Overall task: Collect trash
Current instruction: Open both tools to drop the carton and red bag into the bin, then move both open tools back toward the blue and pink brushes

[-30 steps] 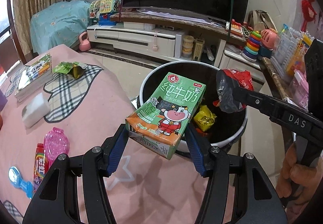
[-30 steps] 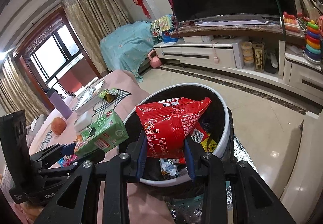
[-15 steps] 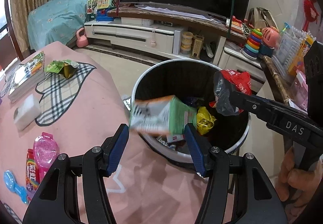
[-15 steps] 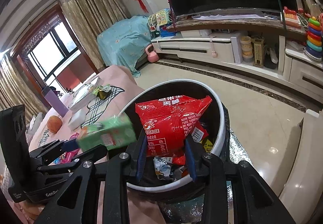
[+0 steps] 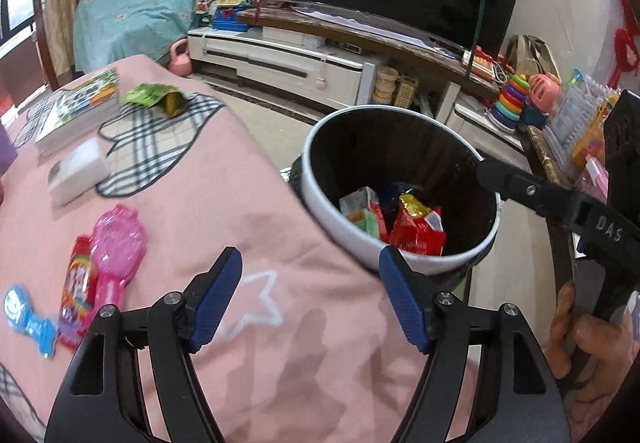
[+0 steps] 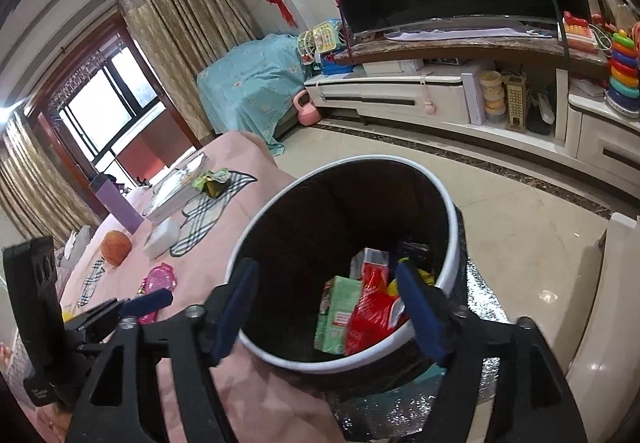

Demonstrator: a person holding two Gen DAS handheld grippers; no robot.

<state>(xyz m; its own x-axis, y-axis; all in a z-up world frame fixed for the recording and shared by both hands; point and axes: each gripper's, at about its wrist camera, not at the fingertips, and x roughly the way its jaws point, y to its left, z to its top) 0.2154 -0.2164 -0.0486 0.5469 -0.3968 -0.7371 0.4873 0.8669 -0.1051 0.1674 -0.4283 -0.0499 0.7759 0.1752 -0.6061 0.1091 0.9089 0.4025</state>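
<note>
Drop step looks finished: both tools empty, so the next move is judged to be a reach back over the table for more trash. Left gripper [image 5: 310, 299] has its jaws wide apart, nothing between the blue pads [image 5: 402, 301], hovering over the pink cloth [image 5: 240, 211] with the bin [image 5: 400, 255] just ahead and to its right. Right gripper [image 6: 326, 313] is likewise spread wide and holds nothing, poised directly over the bin's near rim. In the bin below it: a green carton [image 6: 336, 313] and a red bag [image 6: 370, 317] lying against each other, plus yellow wrappers, partly hidden. Trash left, by the look of it: a green wrapper [image 5: 154, 97] far ahead-left of the left gripper, beside the books [image 5: 78, 105], well apart from both tools. Nearer, left of the left gripper: pink brush [image 5: 116, 243], candy pack [image 5: 78, 291], blue toy [image 5: 26, 317], white block [image 5: 78, 171]; only the candy pack may count as trash, cannot tell. Next grab calls for swinging the left gripper forward-left, jaws kept open, coming down flat on the wrapper so the cloth isn't pinched with it.
</note>
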